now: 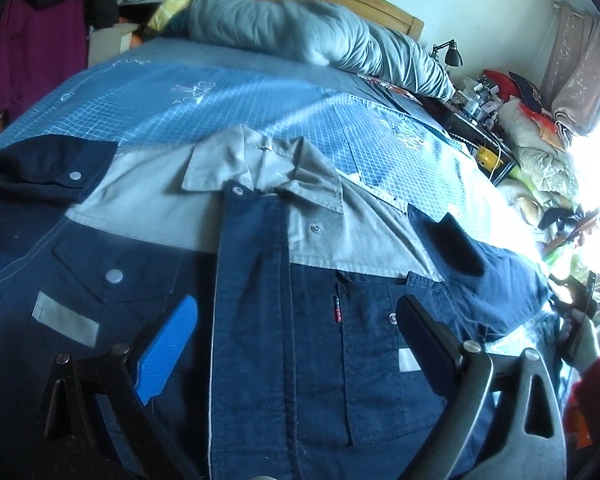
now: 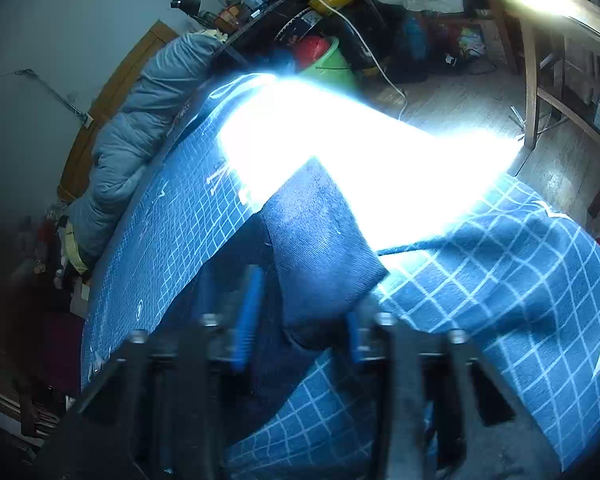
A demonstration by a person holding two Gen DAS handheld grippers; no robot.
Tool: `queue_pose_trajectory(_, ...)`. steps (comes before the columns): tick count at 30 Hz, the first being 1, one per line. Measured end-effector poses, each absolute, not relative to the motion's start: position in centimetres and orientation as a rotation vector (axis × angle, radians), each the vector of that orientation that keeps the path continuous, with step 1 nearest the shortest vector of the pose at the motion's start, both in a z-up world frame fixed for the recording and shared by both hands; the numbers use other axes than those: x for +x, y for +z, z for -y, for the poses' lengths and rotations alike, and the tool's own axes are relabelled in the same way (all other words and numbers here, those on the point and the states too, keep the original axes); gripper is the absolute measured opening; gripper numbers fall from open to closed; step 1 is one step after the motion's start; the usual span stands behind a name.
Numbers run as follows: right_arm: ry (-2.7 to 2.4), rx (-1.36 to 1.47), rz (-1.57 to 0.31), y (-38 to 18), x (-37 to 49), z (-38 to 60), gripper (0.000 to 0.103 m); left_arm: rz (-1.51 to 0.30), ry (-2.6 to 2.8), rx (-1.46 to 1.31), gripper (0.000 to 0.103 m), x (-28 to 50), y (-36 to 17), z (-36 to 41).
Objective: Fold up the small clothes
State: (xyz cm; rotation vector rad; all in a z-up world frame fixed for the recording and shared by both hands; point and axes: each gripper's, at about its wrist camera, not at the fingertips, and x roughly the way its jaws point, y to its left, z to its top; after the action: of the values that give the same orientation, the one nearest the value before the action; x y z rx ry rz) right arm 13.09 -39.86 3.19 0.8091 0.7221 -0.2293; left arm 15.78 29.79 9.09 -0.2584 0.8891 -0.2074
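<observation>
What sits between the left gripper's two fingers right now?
Left wrist view: the left gripper is open over the shirt; its dark blue button placket and a red tag lie between the fingers.

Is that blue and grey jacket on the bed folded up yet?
Mostly spread: the jacket lies flat, front up, collar showing; only its sleeves are turned inward.

Navy jacket (image 1: 320, 320) with grey yoke and collar; blue bedsheet (image 1: 220, 96) with white grid.
</observation>
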Motion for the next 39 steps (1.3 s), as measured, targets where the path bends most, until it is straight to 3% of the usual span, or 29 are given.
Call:
queue_pose_trajectory(3,-0.107,0.834,-0.604,7.5,13.9,35.6,0.012,-0.857,-0.215,-0.256,0.097,15.6,10.3,-30.2)
queue_pose_trajectory(7,0.248,0.798,-0.486,15.3,16.8,21.5,0.012,-0.827,-0.209,-0.292,0.092,15.2,11.6,-32.2)
queue_pose_trajectory(10,0.475,0.76,-0.494,17.9,19.4,8.9,0.012,-0.802,-0.2,-0.32,0.091,14.3,12.9,-34.3)
queue_pose_trajectory(12,0.595,0.685,-0.539,17.9,21.2,0.1,0.015,-0.781,-0.185,-0.332,0.091,13.5,13.8,-36.0)
queue_pose_trajectory(15,0.696,0.578,-0.681,15.3,22.5,-11.5,0.034,-0.764,-0.145,-0.35,0.091,12.3,14.7,-39.1)
queue_pose_trajectory(18,0.795,0.515,-0.774,13.0,19.7,-17.7,0.035,-0.756,-0.107,-0.379,0.091,11.1,15.1,-42.2)
queue_pose_trajectory(23,0.806,0.455,-0.828,9.2,12.0,-15.9,0.056,-0.788,-0.072,-0.422,0.091,10.7,13.5,-45.5)
queue_pose_trajectory(27,0.673,0.489,-0.884,6.8,7.6,-9.8,0.057,-0.863,-0.165,-0.441,0.088,12.7,11.1,-43.7)
queue_pose_trajectory(32,0.516,0.538,-0.908,5.7,3.8,-4.6,0.057,-0.976,-0.373,-0.606,0.064,17.0,7.0,-39.6)
queue_pose_trajectory(39,0.455,0.566,-0.91,4.5,5.5,-2.2,0.058,-1.083,-0.365,-0.671,0.058,22.2,2.7,-35.7)
